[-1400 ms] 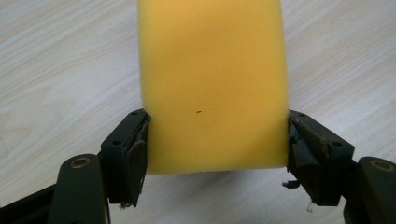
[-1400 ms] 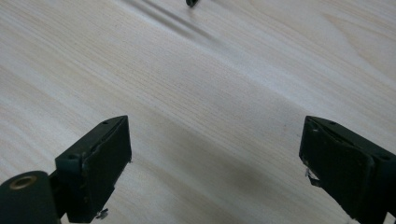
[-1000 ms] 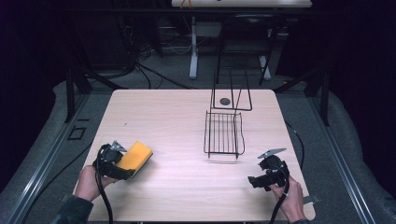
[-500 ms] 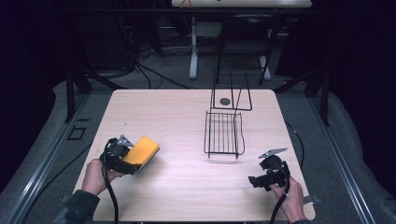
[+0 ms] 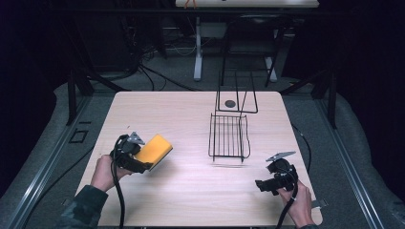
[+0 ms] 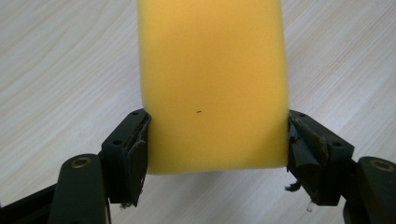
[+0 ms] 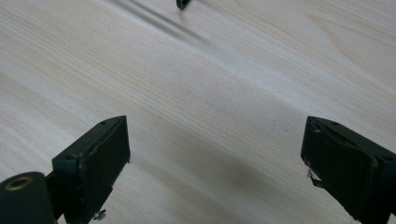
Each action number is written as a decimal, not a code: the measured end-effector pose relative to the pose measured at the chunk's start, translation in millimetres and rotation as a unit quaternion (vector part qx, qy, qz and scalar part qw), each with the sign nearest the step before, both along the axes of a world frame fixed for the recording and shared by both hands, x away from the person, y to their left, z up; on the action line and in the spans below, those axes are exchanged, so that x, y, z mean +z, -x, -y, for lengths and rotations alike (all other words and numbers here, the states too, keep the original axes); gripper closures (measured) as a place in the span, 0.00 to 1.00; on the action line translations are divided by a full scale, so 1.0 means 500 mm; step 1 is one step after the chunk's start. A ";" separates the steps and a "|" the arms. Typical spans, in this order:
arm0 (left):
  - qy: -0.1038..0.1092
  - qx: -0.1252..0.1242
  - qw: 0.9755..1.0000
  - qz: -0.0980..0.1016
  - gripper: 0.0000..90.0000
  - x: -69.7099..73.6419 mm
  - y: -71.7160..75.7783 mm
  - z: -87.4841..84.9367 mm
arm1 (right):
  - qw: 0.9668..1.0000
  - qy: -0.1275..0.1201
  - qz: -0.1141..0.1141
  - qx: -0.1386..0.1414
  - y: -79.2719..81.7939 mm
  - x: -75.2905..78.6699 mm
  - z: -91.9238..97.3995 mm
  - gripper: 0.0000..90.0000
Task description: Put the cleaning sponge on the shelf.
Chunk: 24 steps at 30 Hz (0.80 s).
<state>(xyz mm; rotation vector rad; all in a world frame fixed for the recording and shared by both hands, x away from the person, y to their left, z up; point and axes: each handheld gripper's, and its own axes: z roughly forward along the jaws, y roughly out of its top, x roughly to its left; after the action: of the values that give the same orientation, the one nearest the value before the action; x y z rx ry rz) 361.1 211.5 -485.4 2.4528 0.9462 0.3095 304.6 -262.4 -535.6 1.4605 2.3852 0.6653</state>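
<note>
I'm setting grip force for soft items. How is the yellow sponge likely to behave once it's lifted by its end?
The yellow sponge, clamped between the left hand-held gripper jaws, looks like foam, so probably light and squashy. Its sides pinch in slightly at the jaws, suggesting it yields. The matte surface should resist slipping; held by one end, it may sag a little.

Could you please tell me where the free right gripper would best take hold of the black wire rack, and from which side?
Probably the near rim wire of the wire rack, approached from the person's side, where the right gripper hovers open. The rack lies flat with its long wires running away from the person, so that edge bar crosses squarely between the jaws; thin wire suits a narrow pinch.
</note>
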 end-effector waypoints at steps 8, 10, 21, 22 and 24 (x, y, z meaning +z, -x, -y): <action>-0.003 -0.033 0.999 0.003 0.33 0.018 -0.024 0.028 | 1.000 0.000 0.002 0.003 0.005 0.006 -0.001 0.08; -0.003 -0.040 0.999 0.000 0.33 0.024 -0.029 0.033 | 1.000 0.000 0.000 0.001 0.004 0.003 0.000 0.08; -0.007 -0.076 0.997 0.015 0.33 0.051 -0.046 0.080 | 1.000 0.002 -0.002 0.003 0.004 0.001 0.002 0.09; -0.009 -0.078 0.997 0.018 0.34 0.054 -0.046 0.085 | 1.000 0.002 -0.002 0.002 0.003 0.000 0.002 0.09; -0.008 -0.093 0.995 0.023 0.34 0.064 -0.049 0.096 | 1.000 0.002 0.000 0.003 0.004 0.000 0.003 0.09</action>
<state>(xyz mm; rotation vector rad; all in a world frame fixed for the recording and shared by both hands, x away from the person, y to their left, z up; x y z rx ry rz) 385.7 163.6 -453.3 2.5136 0.6934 0.3079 302.5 -263.7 -535.6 1.4529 2.3909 0.6622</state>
